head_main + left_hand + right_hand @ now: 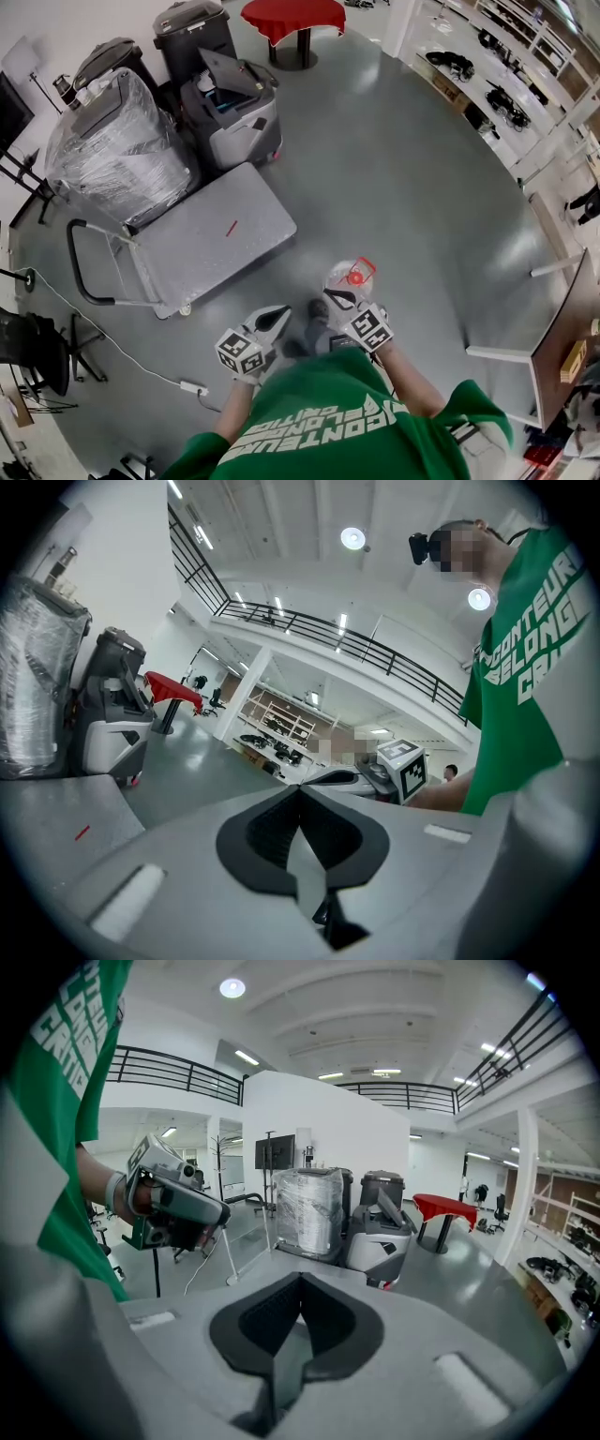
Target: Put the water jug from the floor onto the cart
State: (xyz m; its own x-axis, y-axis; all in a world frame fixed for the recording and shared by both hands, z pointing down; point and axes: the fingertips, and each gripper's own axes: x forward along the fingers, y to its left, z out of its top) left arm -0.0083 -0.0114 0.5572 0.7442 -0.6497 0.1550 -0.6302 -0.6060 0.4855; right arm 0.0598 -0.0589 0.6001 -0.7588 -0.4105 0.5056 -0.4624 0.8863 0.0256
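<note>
The water jug [348,275], clear with a red cap, stands on the grey floor just ahead of the person's feet. The flat grey cart [217,234] lies to its left, with its black push handle [79,267] at the cart's far left. My right gripper [336,296] is shut and empty, its tips right beside the jug's near side. My left gripper [278,314] hangs lower left of the jug, shut on nothing. In the left gripper view the pads [300,791] meet; the right gripper view shows its jaws [301,1277] closed too. Neither gripper view shows the jug.
A plastic-wrapped machine [112,141] stands on the cart's far end. A floor scrubber [232,108], two dark bins [192,28] and a red-clothed table [292,19] lie beyond. A cable with a power strip [192,386] runs at lower left. Desks [562,328] line the right.
</note>
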